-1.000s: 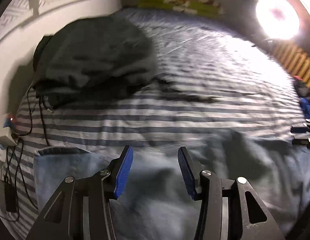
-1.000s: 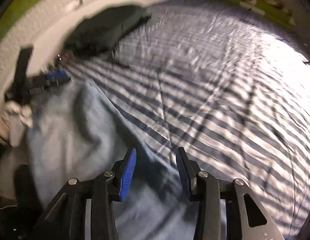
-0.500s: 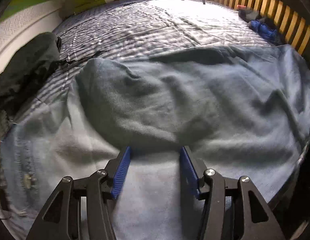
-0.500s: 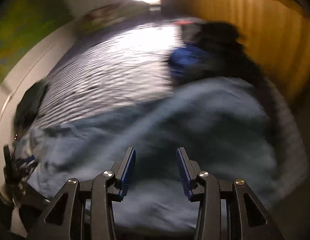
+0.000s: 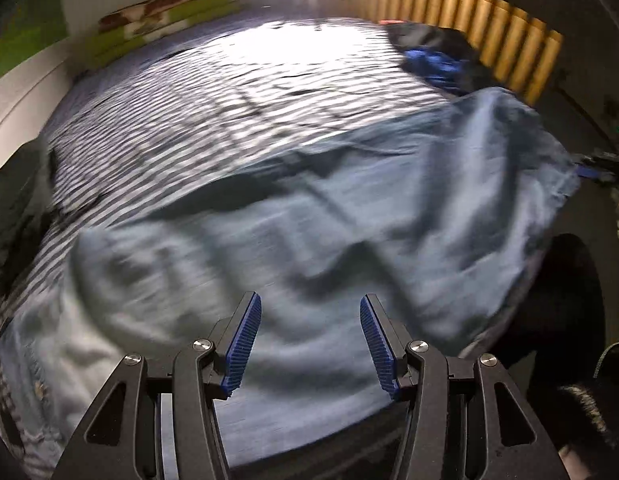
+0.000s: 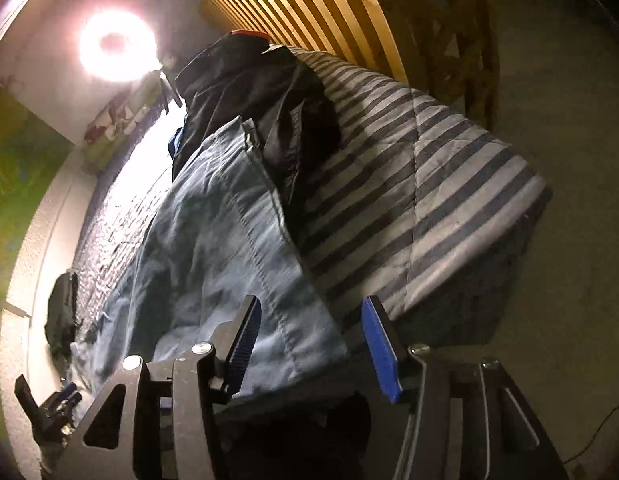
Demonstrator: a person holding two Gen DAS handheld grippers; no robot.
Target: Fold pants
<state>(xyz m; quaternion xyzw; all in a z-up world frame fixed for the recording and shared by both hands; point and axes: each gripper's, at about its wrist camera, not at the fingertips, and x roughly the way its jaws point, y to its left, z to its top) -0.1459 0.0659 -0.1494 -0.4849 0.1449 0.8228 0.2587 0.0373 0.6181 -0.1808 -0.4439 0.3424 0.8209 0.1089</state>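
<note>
Light blue denim pants [image 5: 309,220] lie spread lengthwise along the near edge of the striped bed cover [image 5: 189,100]. The picture is blurred by motion. My left gripper [image 5: 310,298] hangs open above the middle of the pants with nothing between its blue pads. In the right wrist view the leg end of the pants [image 6: 213,220] reaches the bed's corner. My right gripper [image 6: 313,300] is over the hem there, its jaws opening. The hem lies under the gap, and the pads do not press on it.
A heap of dark and blue clothes [image 6: 245,88] sits by the wooden slatted bed end [image 6: 329,12]. A dark garment [image 5: 13,184] lies at the wall side. A bright lamp [image 6: 117,44] glares. Bare floor [image 6: 569,160] lies past the mattress corner.
Both views swung from the wall side towards the slatted bed end. My right gripper travelled along the pants to the leg hem and its jaws widened. My left gripper shifted over the pants' middle.
</note>
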